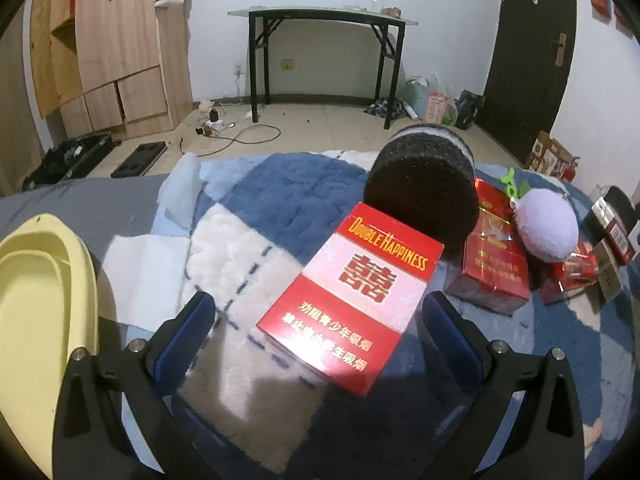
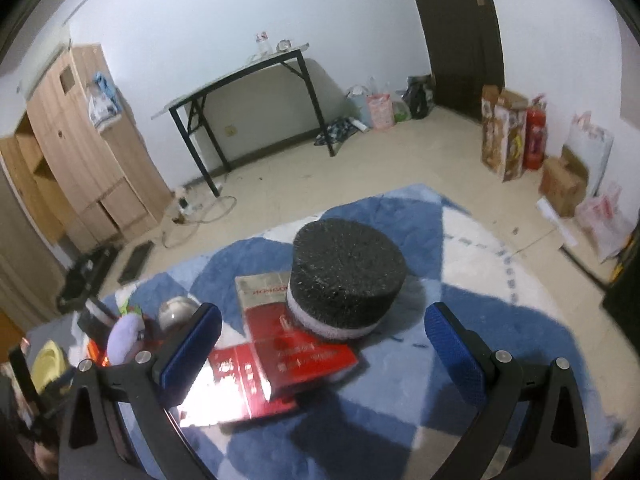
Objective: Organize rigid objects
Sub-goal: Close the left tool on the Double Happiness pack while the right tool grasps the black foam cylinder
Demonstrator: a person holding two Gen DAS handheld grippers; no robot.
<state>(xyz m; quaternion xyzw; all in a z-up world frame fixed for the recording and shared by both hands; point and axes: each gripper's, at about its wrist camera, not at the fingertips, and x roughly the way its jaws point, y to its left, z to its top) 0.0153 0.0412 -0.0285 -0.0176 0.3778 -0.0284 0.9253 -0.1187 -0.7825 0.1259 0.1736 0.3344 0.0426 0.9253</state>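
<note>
A red and white "Double Happiness" box lies flat on the blue and white fleece blanket, between and just ahead of my open left gripper. A black and white round sponge block leans on its far end. Another red box lies to the right. In the right wrist view the sponge block rests on two overlapping red boxes. My right gripper is open around them, its fingers empty.
A pale yellow tray sits at the left edge beside white tissue sheets. A lilac plush toy and small dark boxes lie at the right. A black folding table and a wooden cabinet stand across the floor.
</note>
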